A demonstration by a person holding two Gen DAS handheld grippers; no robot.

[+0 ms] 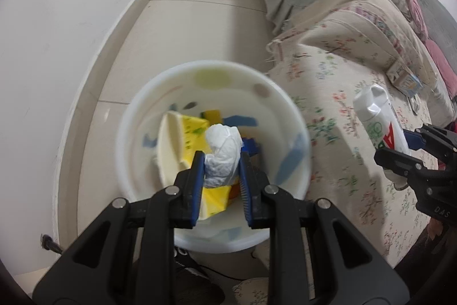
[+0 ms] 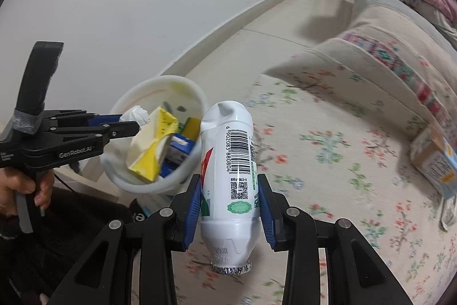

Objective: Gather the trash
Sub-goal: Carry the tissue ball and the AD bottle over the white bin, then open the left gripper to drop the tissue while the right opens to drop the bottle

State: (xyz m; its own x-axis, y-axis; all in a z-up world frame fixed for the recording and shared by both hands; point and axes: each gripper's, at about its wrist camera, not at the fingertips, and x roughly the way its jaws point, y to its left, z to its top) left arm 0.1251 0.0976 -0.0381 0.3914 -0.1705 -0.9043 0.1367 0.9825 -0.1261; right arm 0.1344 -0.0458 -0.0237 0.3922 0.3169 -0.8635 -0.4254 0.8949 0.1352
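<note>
While I look down along my left hand-held gripper, I see its blue pads pinching a crumpled white tissue wad right above the round white plastic bin. That bin stands on the pale tiled floor, just beside the edge of the bed with its cream floral cover. Inside it lie a flattened yellow and cream carton and some blue packaging. My right hand-held gripper is clamped on a dented white plastic drink bottle with a barcode label; its foil-sealed mouth points back toward the camera and its crushed base points away. I hold the bottle over the bed cover, near the bin's rim. From the right wrist view, a hand grips the left tool's handle. Farther along the bed, a small tan and blue cardboard box lies beside a beige pillow with a patterned band.
</note>
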